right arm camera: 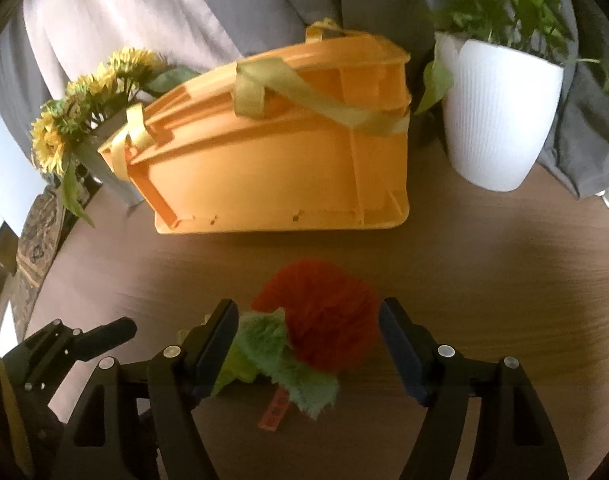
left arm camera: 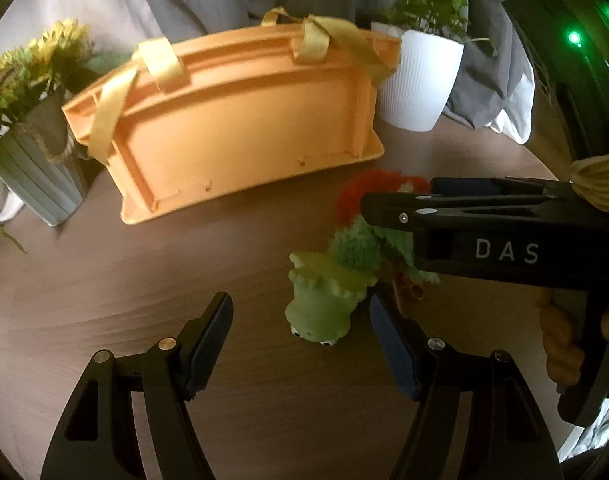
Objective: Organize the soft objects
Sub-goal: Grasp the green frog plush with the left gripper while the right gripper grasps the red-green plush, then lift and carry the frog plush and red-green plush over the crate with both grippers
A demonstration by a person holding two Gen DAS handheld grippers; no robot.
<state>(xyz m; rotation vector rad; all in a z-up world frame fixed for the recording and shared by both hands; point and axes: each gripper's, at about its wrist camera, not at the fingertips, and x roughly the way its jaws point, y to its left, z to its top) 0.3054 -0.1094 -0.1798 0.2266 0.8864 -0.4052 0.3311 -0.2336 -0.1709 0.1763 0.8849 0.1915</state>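
Observation:
An orange plastic basket point(left arm camera: 240, 128) with yellow straps stands at the back of the round wooden table; it also shows in the right wrist view point(right arm camera: 280, 160). A green crocodile soft toy point(left arm camera: 324, 304) lies between my left gripper's point(left arm camera: 300, 316) open fingers, near the right finger. Behind it lies a red plush fruit with green fuzzy leaves point(left arm camera: 368, 216). My right gripper point(right arm camera: 308, 324) is open and straddles that red plush point(right arm camera: 328, 320), with its leaves point(right arm camera: 280, 356) by the left finger. The right gripper's body point(left arm camera: 504, 236) crosses the left wrist view.
A white pot with a green plant point(right arm camera: 500, 112) stands right of the basket. A grey pot of yellow flowers point(left arm camera: 36, 136) stands left of it. Grey and white cloth point(right arm camera: 184, 8) hangs behind the table. The wooden table point(left arm camera: 144, 280) curves away at its edges.

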